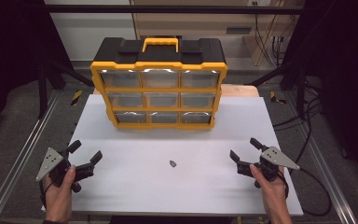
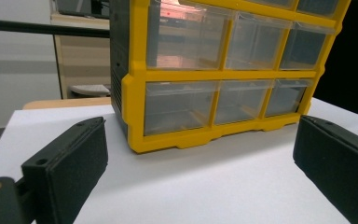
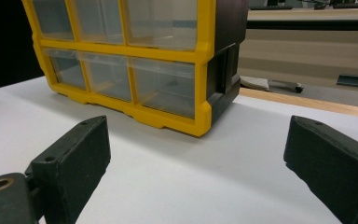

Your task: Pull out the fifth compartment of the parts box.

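small dark part (image 1: 172,163) lies on the white table (image 1: 205,186), between both grippers, touching neither | left gripper (image 1: 85,152) jaws apart, empty | right gripper (image 1: 245,148) jaws apart, empty | yellow-black drawer organizer (image 1: 158,88) stands well beyond (drawers closed) | no readable writing

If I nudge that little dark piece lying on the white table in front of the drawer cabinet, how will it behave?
The small dark piece looks tiny and probably very light, so it would likely skid across the smooth white table at a light push. It seems to lie low, so tipping is unlikely. Its shape is too small to judge rolling.
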The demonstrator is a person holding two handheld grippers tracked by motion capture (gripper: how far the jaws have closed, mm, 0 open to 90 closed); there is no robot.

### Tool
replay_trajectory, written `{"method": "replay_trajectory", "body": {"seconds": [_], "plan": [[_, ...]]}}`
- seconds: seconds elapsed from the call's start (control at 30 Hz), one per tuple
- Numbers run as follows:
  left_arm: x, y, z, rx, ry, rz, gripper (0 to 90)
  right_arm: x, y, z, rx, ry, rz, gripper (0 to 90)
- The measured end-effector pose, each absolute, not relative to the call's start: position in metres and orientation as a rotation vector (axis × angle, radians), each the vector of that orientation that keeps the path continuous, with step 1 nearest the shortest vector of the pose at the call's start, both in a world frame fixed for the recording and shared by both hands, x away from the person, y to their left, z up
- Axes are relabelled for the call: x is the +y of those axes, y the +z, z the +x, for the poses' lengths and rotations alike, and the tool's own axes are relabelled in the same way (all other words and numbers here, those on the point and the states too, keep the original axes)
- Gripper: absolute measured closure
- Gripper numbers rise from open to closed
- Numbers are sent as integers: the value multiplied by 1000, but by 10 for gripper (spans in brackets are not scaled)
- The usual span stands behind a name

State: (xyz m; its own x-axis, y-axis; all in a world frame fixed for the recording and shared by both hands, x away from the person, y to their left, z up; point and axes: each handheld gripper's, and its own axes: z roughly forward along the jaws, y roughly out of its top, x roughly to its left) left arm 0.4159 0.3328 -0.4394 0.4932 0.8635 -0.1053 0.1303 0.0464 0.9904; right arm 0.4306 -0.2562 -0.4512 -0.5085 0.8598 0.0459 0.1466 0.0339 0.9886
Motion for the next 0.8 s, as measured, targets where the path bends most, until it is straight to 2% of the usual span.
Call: {"method": "replay_trajectory", "body": {"seconds": [0.17, 0.47, 0.8], "plan": [[332, -440, 418, 926, 647, 1414, 21, -254, -450, 430, 1707, 1522, 1016, 66], [325, -440, 418, 917, 641, 1443, 21, -252, -452, 430, 1737, 1517, 1041, 61], [324, -435, 415, 938, 756, 1467, 26, -249, -449, 428, 1751, 1504, 1034, 53]]}}
